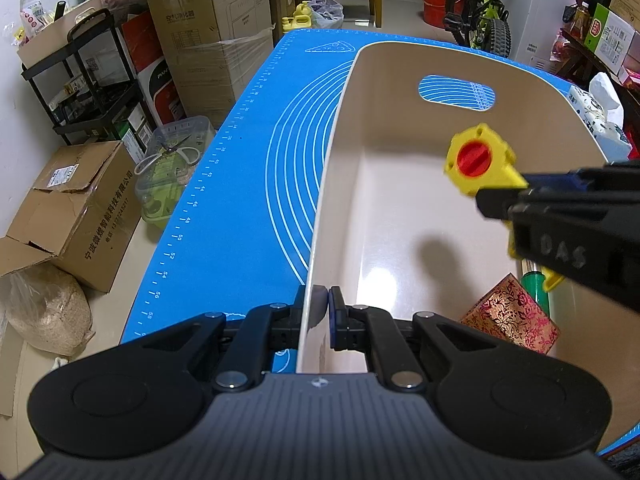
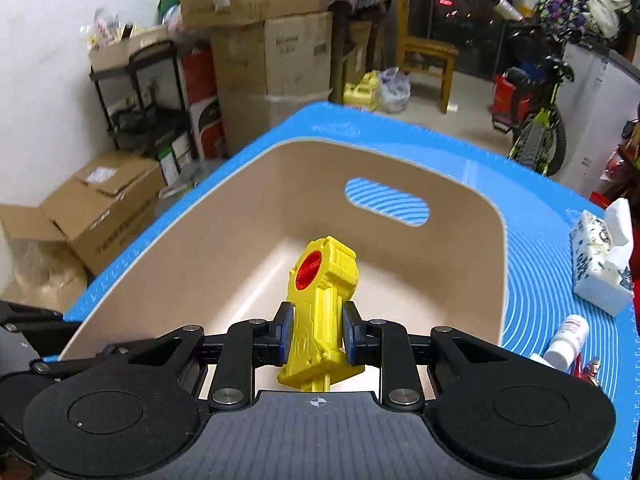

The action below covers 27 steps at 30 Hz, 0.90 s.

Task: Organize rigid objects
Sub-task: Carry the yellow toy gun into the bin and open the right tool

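A beige plastic bin with a handle slot stands on the blue mat. My left gripper is shut on the bin's near left wall. My right gripper is shut on a yellow toy with a red disc and holds it over the inside of the bin. In the left wrist view the toy hangs above the bin floor, with the right gripper coming in from the right. A red and gold patterned box and a green cylinder lie in the bin's near right corner.
A tissue pack and a small white bottle lie on the mat right of the bin. Cardboard boxes, a black shelf and a clear container stand left of the table. A bicycle and a wooden chair stand beyond.
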Each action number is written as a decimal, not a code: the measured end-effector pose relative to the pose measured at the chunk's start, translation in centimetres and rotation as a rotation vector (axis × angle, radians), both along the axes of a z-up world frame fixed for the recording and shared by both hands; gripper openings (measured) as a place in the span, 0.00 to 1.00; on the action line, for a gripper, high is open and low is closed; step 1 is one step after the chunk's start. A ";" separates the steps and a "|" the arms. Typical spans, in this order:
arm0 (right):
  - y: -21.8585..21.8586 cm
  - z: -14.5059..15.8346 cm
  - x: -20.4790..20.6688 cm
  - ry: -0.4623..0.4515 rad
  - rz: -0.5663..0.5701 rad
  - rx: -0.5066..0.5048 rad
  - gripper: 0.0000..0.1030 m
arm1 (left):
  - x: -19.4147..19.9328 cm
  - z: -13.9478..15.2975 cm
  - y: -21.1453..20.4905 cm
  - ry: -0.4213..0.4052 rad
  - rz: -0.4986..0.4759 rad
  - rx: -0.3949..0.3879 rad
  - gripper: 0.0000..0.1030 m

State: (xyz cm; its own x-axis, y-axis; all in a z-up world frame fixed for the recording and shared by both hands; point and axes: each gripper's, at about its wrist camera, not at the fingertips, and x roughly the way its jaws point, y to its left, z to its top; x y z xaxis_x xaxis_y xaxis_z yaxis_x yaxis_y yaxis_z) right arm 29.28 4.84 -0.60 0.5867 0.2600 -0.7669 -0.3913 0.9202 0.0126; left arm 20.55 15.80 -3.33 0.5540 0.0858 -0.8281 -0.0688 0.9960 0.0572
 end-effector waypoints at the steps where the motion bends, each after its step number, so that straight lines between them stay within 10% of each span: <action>1: 0.1 -0.3 0.1 0.018 0.006 -0.008 0.33 | 0.0 0.0 0.0 0.000 0.000 -0.001 0.11; 10: 0.5 -1.6 0.1 0.088 0.029 -0.064 0.37 | 0.0 0.0 0.0 0.000 -0.002 0.003 0.11; 27: -6.1 3.7 -1.6 -0.085 -0.075 0.055 0.93 | 0.1 -0.1 -0.2 0.000 -0.002 0.004 0.11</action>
